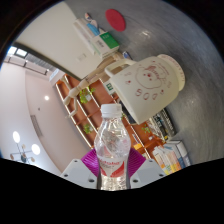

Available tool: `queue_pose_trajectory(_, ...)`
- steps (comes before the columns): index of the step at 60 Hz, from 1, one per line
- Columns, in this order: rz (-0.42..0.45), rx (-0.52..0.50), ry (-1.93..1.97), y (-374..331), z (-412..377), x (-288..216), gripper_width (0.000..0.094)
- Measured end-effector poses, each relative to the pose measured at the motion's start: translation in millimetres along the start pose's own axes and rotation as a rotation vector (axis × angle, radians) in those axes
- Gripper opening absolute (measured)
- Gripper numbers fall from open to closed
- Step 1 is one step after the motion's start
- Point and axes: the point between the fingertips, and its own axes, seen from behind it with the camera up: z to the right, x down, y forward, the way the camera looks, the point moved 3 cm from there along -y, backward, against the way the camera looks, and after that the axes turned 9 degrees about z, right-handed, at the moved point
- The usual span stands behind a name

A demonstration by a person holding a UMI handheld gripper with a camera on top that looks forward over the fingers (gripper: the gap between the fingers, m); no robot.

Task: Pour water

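Note:
A clear plastic water bottle [112, 143] with a white cap and a red-and-white label stands between my two fingers, and my gripper [112, 166] is shut on it, the magenta pads [91, 160] pressing its sides. The whole view is rolled, so the bottle is tilted with the gripper. Just beyond the bottle's cap lies a cream mug [148, 84] with a drawn face and a handle, its open mouth turned away from the bottle. The cap is on the bottle.
Wooden shelving [82, 100] with small items runs behind the bottle. A table [70, 35] carries green and white boxes [104, 40] and a red disc [117, 18]. Coloured packets [170, 153] sit beside the fingers. A white wall with lights lies opposite.

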Motion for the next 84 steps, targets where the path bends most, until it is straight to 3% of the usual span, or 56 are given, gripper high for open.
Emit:
queue_pose_trajectory(9, -0.075, -0.035, -0.497, 0.4, -36.5, 18.3, 0.0375)
queue_pose_trajectory(15, -0.051, -0.081, -0.929, -0.3, -74.0, 10.9, 0.0375)
queue_pose_trajectory(23, 0.072, -0.015, -1.562, -0.4, -108.6, -42.7, 0.0374)
queue_pose_trajectory(30, 0.277, 0.105, -1.931, 3.3, -136.4, -112.1, 0.0374)
queue_pose_trajectory(40, 0.401, 0.192, -2.02, 8.1, -142.9, -193.3, 0.0374)
queue_pose_trajectory(48, 0.424, 0.277, -2.044, 22.0, -118.7, -253.9, 0.0373)
queue_pose_trajectory(59, 0.399, 0.334, -2.09, 37.0, -95.7, -279.8, 0.0374)
queue_pose_trajectory(68, 0.404, 0.287, -2.045, 37.1, -96.6, -278.2, 0.0378)
queue_pose_trajectory(80, 0.367, 0.33, -2.098, 37.0, -89.9, -277.8, 0.0551)
queue_pose_trajectory(84, 0.335, 0.362, -2.103, 34.6, -82.6, -276.5, 0.0703)
